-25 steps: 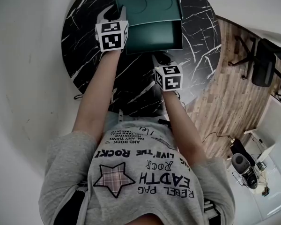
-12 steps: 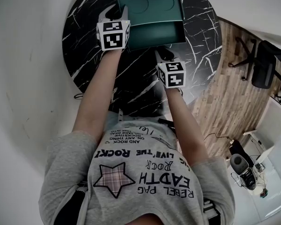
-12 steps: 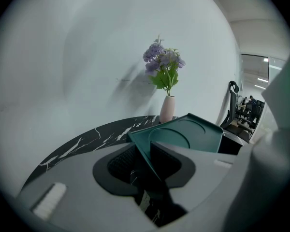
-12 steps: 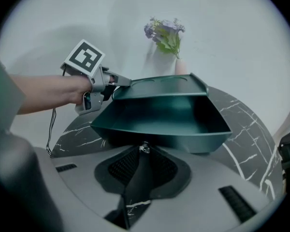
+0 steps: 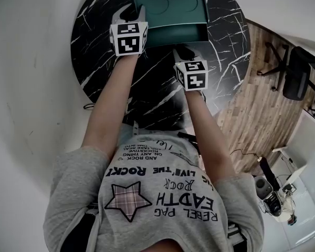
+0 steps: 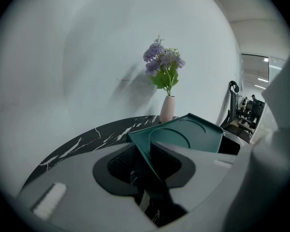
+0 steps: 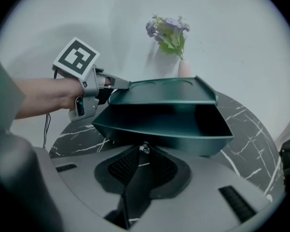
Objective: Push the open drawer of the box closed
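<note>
A round black marble surface (image 5: 94, 51) carries everything, with a white wall behind it and a wood floor (image 5: 247, 104) off to the side of the right tongs. The dark green box (image 5: 170, 4) stands on the surface ahead of both tongs. Its flat top has raised edges and two round hollows. Its drawer (image 7: 159, 134) is part-way out, the open side facing the person, and the inside looks dark and bare.

The left tongs (image 6: 145, 161) are closed on the near corner of the box's top, and the green rim runs between the two ribbed pads. The right tongs (image 7: 139, 154) are shut with nothing between them. Their tips are at the middle of the drawer front, right against a small metal knob (image 7: 144, 148).

Beyond the box from the tongs, near the wall, stands a slim pale vase (image 6: 167, 109) holding purple flowers (image 6: 162, 62). It is clear of the drawer's path. An office chair (image 5: 295, 72) stands on the floor, well apart from the surface. Nothing lies between the right tongs and the drawer front.
</note>
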The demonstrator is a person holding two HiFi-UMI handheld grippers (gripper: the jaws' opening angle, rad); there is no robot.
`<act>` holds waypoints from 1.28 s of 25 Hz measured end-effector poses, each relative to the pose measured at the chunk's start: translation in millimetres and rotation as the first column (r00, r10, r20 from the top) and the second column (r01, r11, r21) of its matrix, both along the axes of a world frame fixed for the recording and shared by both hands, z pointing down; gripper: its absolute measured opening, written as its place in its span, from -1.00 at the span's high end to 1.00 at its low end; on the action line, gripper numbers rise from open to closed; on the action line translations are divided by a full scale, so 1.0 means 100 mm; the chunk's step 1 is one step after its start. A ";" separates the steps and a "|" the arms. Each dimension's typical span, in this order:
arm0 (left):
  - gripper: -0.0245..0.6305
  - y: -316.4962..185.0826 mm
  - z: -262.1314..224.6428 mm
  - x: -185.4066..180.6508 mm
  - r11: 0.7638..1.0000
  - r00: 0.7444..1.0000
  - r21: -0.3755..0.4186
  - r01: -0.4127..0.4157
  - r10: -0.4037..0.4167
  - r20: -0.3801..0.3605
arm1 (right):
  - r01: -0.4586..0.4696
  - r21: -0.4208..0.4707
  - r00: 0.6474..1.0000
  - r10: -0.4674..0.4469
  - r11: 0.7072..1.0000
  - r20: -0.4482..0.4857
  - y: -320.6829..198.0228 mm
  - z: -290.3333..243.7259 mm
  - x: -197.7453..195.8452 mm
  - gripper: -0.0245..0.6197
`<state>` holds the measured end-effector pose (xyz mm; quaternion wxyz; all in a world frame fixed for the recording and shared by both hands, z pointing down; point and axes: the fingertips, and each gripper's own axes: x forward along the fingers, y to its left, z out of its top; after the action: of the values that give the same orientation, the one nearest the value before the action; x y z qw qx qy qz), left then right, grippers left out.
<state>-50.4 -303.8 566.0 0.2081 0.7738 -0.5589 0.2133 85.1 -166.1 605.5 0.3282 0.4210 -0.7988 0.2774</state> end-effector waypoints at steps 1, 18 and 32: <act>0.61 0.00 0.00 0.00 1.000 1.000 0.000 0.000 0.000 0.000 | 0.002 0.001 1.000 -0.002 1.000 -0.002 -0.02 0.00 -0.01 0.69; 0.61 0.00 0.00 0.00 1.000 1.000 0.004 -0.006 0.006 0.000 | -0.011 0.021 1.000 0.011 1.000 -0.011 -0.33 0.01 -0.08 0.69; 0.61 -0.04 -0.01 -0.01 1.000 1.000 0.003 -0.014 0.014 0.005 | -0.024 0.040 0.999 0.025 0.999 -0.026 -0.67 -0.01 -0.17 0.68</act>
<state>-51.5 -307.6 565.2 0.2042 0.7775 -0.5543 0.2157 68.3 -232.6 604.2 0.3269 0.4409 -0.7945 0.2599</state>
